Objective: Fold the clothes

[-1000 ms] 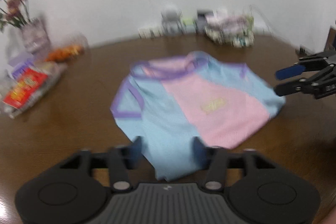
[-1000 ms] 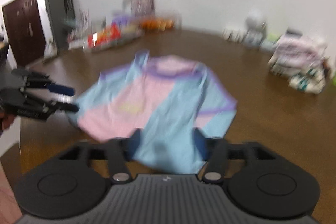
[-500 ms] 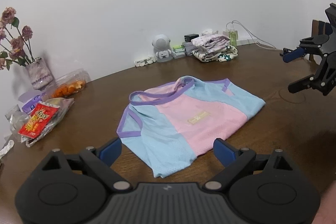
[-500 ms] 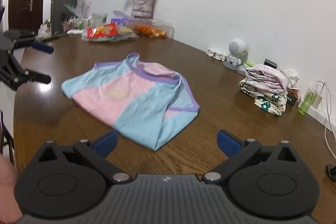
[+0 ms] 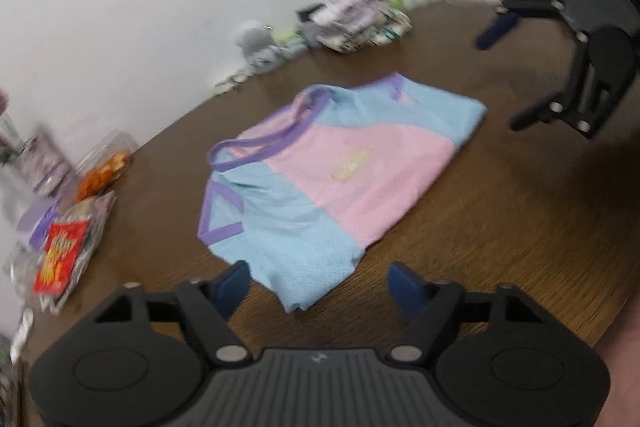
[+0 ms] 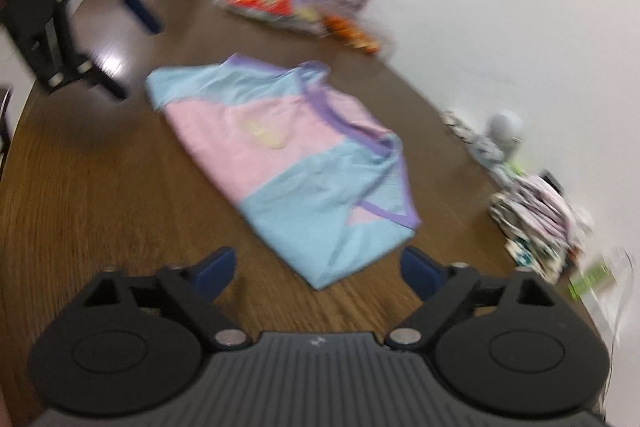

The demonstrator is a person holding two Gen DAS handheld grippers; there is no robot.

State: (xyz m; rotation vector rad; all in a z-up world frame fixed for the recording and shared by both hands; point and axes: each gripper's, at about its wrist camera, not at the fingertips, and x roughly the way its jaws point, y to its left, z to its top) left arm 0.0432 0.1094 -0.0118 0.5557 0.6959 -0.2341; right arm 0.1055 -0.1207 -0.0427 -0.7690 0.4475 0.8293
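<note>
While both my jaws are closing on nothing, the shirt (image 5: 332,179) lies flat on the bench (image 5: 500,227), ahead of and below both grippers, not touching either. Left gripper (image 5: 320,283): jaws fairly wide, pads empty, only bare wood and the shirt's near corner showing betw. them. That corner, the light-blue hem end, sits just ahead of the gap, slightly toward my left finger (image 5: 234,283). Right gripper (image 6: 316,269): same story, jaws wide-ish, nothing held; the blue corner on its side lies just ahead, roughly centred in the gap.

Shirt looks already folded in part, w/ sleeves tucked and the purple collar (image 5: 264,143) on the far side from me. Its long axis runs across betw. my two hands: in the left view it slants from near-left up to far-right, and the right gripper hangs past the far-right end. So each hand has its own near end; neither is clearly nearer overall, I'd say left is nearer the sleeve-trim end, right nearer the other.

Next move, my guess: each gripper drops fwd & down onto its own corner. Frames are blurred, so exact edge position is uncertain.
</note>
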